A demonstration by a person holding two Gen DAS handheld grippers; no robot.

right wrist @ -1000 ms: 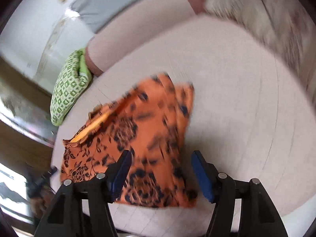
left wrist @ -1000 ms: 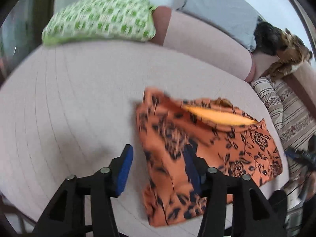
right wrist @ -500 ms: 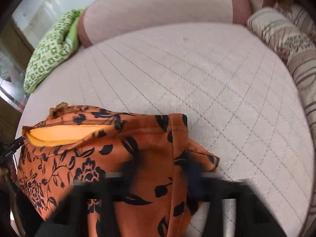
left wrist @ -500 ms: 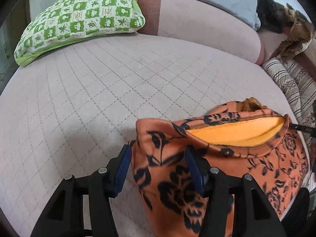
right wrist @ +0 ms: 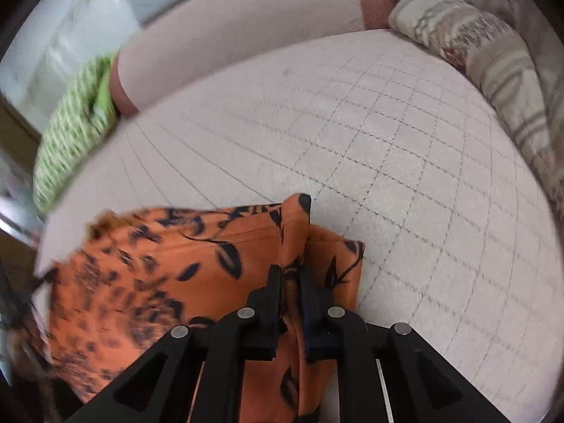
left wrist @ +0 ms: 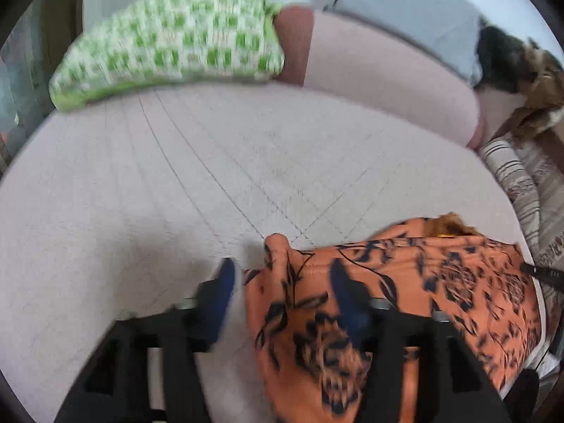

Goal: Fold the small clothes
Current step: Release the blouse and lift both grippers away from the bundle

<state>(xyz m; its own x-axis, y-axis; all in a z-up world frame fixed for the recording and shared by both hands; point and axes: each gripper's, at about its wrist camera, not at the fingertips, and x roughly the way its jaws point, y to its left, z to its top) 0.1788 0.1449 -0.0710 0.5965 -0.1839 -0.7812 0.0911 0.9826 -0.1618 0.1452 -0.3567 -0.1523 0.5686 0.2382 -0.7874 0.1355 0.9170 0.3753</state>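
An orange garment with a black flower print lies on the quilted pale pink seat, at the lower right of the left wrist view. My left gripper straddles its left edge. Its jaws are opening; the cloth's edge rises between the blue pads without being pinched. In the right wrist view the garment fills the lower left. My right gripper pinches an upright fold near its right edge. Its jaws stand almost together, easing apart slightly, with the cloth still pressed between them.
A green checked pillow leans at the back left beside a pink bolster and a grey cushion. A striped cushion and a dark furry throw line the right side. Bare quilted seat stretches beyond the garment.
The right gripper went from wide open to pinched on a fold of the garment. The yellow lining that gaped half a second ago is now hidden. Both views have shifted.
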